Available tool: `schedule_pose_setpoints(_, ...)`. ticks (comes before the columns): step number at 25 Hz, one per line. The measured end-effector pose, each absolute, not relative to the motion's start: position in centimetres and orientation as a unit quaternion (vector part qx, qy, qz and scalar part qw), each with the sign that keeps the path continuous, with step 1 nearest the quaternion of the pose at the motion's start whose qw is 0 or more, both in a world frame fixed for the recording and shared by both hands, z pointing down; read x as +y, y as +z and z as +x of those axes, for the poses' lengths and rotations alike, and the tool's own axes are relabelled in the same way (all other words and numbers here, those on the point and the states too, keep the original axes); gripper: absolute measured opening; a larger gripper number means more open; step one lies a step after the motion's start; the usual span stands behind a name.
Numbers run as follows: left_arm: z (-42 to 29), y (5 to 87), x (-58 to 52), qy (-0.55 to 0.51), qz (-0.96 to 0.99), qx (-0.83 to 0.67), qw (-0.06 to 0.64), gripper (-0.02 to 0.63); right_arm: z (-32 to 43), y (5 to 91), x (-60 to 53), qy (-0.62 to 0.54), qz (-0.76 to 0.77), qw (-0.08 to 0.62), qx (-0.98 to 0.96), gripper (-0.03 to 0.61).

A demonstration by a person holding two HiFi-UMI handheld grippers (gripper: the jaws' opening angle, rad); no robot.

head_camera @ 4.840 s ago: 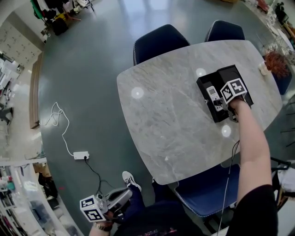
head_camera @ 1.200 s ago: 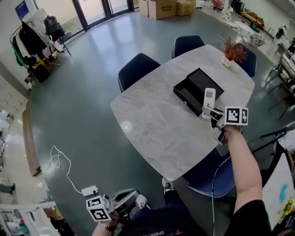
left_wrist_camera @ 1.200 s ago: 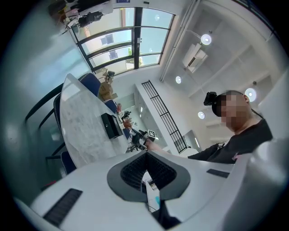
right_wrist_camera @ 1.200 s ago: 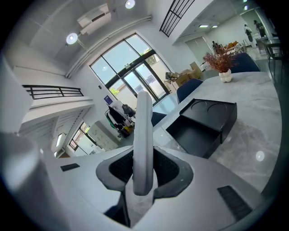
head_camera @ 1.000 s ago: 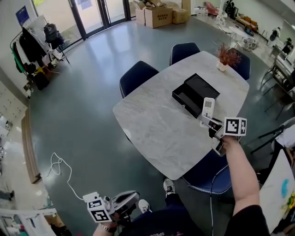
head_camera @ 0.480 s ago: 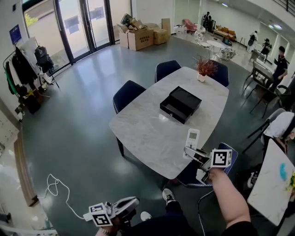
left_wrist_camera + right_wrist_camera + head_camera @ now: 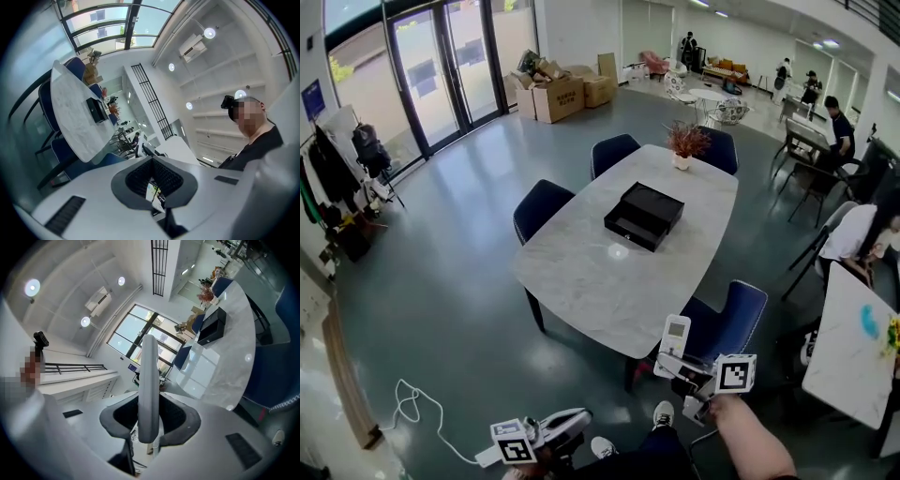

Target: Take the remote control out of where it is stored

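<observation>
"Head view, low on the right: what has the right gripper got?"

"A white remote control. Its lower end sits between the jaws, which pinch it, and the rest stands upright past the jaw tips."

"Does the right gripper view agree?"

"It does. There the remote shows edge-on as a pale bar rising from between the dark pads, which press on both its faces."

"Is it anywhere near the black box?"

"No, well apart. The box lies on the marble desk, far ahead of those jaws and beyond the remote's top. Its near part looks like an open tray. A potted plant stands at the desk's far end. The remote is off the desk, over the floor, just beside a blue chair."

"And the left gripper?"

"Low down by the person's legs, well away from the desk. In the left gripper view its jaws are pressed together with nothing between them, and the desk shows far off, to the left of the jaw tips."
</observation>
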State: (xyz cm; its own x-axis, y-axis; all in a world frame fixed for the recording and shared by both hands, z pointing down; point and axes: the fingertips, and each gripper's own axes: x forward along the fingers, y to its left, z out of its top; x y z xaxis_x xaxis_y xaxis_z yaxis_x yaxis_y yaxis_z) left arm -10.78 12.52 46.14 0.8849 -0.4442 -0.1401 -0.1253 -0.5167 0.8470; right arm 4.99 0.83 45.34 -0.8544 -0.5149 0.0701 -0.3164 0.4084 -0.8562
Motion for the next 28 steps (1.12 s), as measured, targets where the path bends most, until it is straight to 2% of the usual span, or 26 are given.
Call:
schedule_pose_setpoints(15,-0.7,46.1,14.3,-0.147,0.856,-0.136,0.477,0.006,9.2,46.7,13.6,-0.516,-0.208,0.093,0.826,0.114)
schedule_pose_setpoints(28,6.8,45.6,16.8,-0.142,0.855,-0.16,0.473,0.006,14.8,46.2,17.8,-0.532,-0.152,0.096,0.828,0.114)
